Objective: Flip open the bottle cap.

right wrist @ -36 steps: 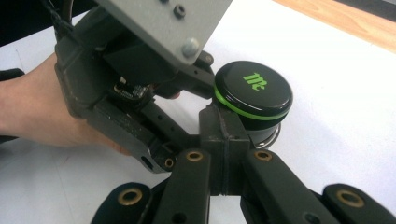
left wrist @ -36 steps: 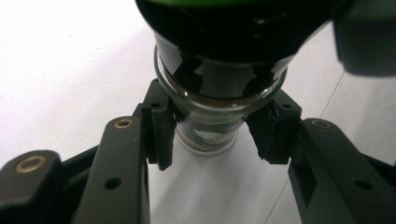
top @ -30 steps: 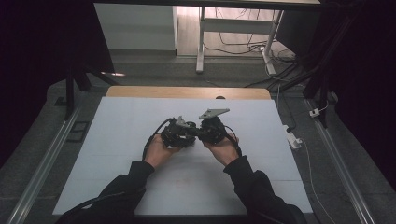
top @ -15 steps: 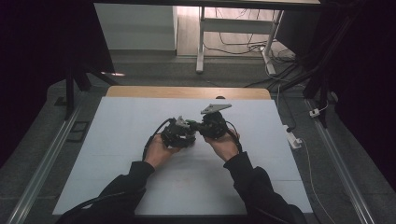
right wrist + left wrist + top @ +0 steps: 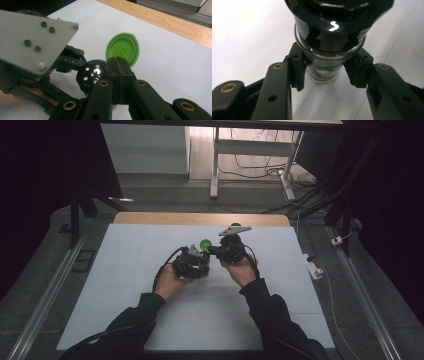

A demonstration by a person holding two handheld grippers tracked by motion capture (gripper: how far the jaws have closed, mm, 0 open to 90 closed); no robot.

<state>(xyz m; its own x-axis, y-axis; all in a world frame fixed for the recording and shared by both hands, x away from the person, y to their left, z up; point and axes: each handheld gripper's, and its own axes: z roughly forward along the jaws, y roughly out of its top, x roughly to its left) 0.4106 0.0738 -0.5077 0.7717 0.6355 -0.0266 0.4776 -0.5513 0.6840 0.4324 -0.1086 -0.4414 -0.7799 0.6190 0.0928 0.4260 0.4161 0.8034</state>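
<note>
My left gripper [image 5: 325, 72] is shut on a small glass spice jar [image 5: 324, 68], its pads pressing the neck just under the black sifter top [image 5: 332, 25]. In the right gripper view that top [image 5: 92, 73] shows its ring of holes. My right gripper [image 5: 120, 65] is shut on the rim of a round green cap [image 5: 122, 48], held tilted just beside the jar's top. In the high view the green cap [image 5: 205, 244] sits between the left gripper [image 5: 192, 262] and the right gripper [image 5: 227, 250], mid-table. Whether the cap still joins the jar I cannot tell.
A white mat [image 5: 125, 285] covers the table, with a wooden strip [image 5: 200, 218] along its far edge. A white plug block [image 5: 315, 269] and cable lie off the right side. Metal rails [image 5: 45, 295] run along both sides.
The two grippers were pressed together with no green showing. Now the right gripper has drawn up and to the right, and the green cap is off the jar's black top.
</note>
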